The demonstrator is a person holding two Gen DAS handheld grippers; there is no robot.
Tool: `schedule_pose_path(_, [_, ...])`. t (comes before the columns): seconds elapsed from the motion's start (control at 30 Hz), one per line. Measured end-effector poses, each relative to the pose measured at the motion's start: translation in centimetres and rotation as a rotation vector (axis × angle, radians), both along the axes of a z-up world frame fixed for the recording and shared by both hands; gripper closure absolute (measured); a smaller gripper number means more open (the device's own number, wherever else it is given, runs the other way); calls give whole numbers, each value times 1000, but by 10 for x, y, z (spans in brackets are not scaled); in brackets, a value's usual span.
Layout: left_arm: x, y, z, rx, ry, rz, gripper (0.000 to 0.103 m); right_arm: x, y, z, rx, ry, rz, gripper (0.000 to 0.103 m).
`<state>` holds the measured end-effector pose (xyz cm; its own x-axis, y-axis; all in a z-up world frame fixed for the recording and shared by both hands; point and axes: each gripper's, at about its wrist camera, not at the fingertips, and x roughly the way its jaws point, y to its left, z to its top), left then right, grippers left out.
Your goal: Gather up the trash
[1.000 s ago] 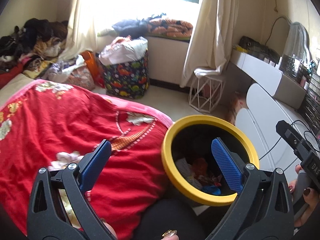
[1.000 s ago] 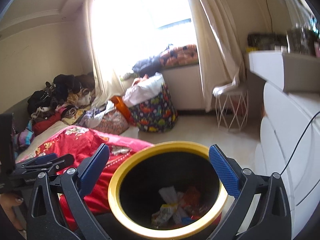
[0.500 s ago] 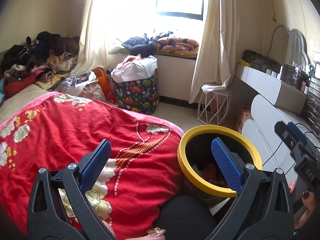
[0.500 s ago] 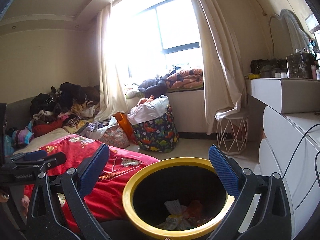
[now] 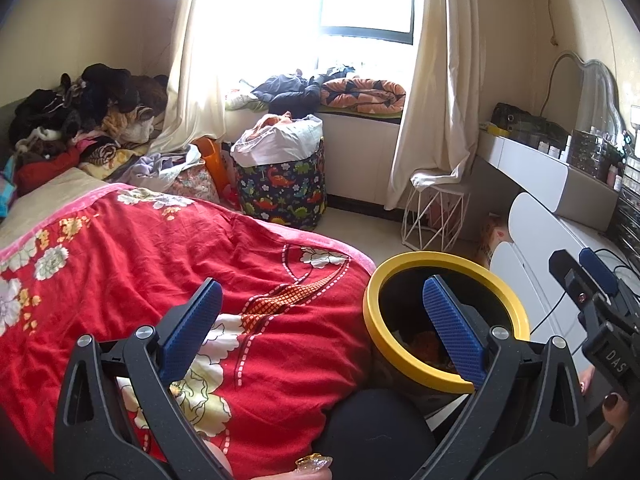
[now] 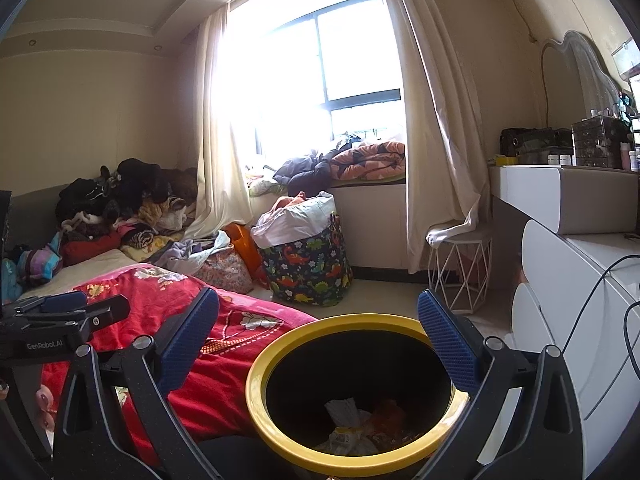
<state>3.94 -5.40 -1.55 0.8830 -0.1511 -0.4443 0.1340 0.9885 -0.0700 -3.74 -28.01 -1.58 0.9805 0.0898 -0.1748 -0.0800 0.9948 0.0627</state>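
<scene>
The yellow-rimmed bin (image 6: 352,396) sat just below the right claw (image 6: 318,336), which gaped wide and empty; crumpled wrappers (image 6: 352,432), perhaps paper, lay inside. The left claw (image 5: 320,330) was likewise spread, holding nothing.

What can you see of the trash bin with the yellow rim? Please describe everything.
The trash bin is round, with a thick glossy yellow rim and a dark inside, apparently plastic. It stands upright and open, with no lid, between the red floral blanket and the white drawers. At its bottom lie crumpled wrappers, white and orange. Neither hand-held gripper touches it.
</scene>
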Motion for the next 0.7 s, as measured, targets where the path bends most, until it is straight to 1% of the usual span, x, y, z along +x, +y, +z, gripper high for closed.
schedule_pose_path(0.7, [-1,0,0,-4,2,-3,11,4,0,-5,0,10,4,6])
